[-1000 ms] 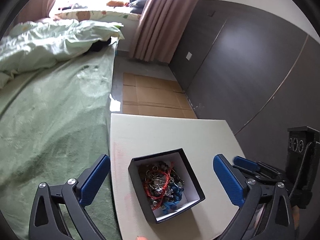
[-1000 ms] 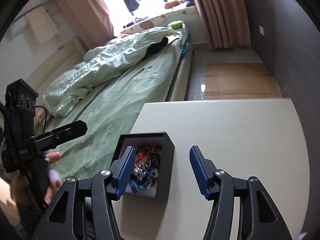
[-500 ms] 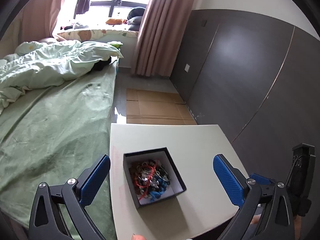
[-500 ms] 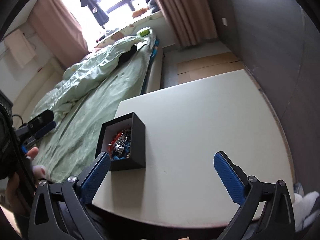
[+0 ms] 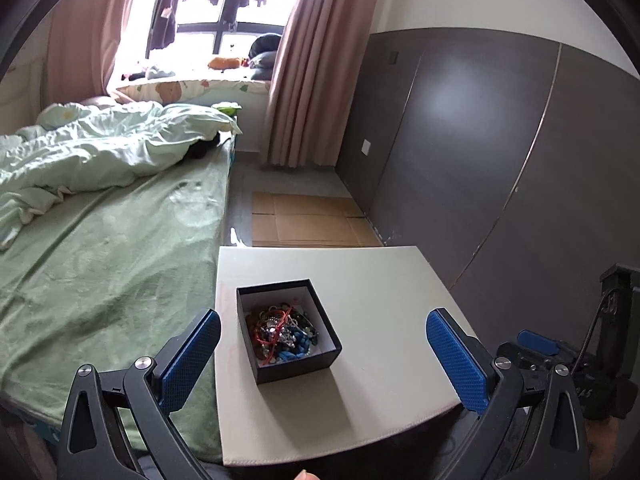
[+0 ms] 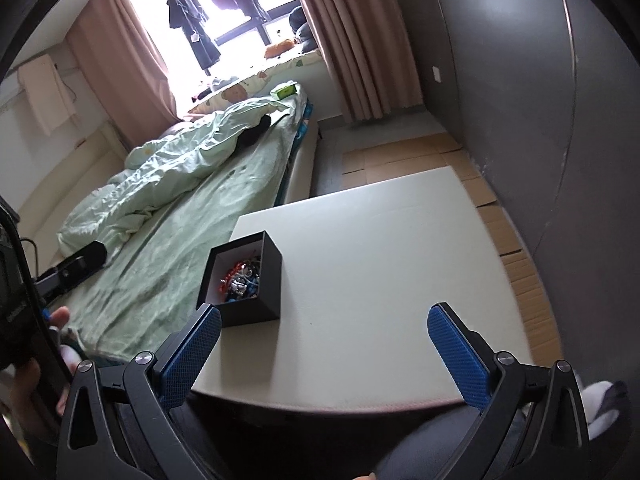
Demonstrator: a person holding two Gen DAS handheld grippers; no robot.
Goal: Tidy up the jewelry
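- The small black square cardboard box with a white lining [image 5: 288, 330] sat on the pale cream rectangular bench [image 5: 360, 280], near the bench's left edge in the left wrist view; a tangle of red, silver and blue bead jewelry [image 5: 282, 332] lay heaped inside it.
- The left tool [image 5: 322, 354] stood wide, nothing between its blue pads, low in the frame with the box between and beyond them.
- The right tool [image 6: 324, 350] also stood wide and empty, low in its frame; the box lay just past its left pad, not touching.
- Judged from this, no piece was in hand: the step looked like a pause over a filled box, either sorting done or another piece to be fetched.
- The next move, if any, would call for a narrow pinch on one strand, since the pieces were tangled and might lift together.
- The left wrist view looked straight down into the box and showed the right tool at the lower right edge.
- The right wrist view showed the box's outer side wall, a hand [image 6: 24, 364] at the lower left, and the green-sheeted bed [image 6: 168, 248] beside the bench.
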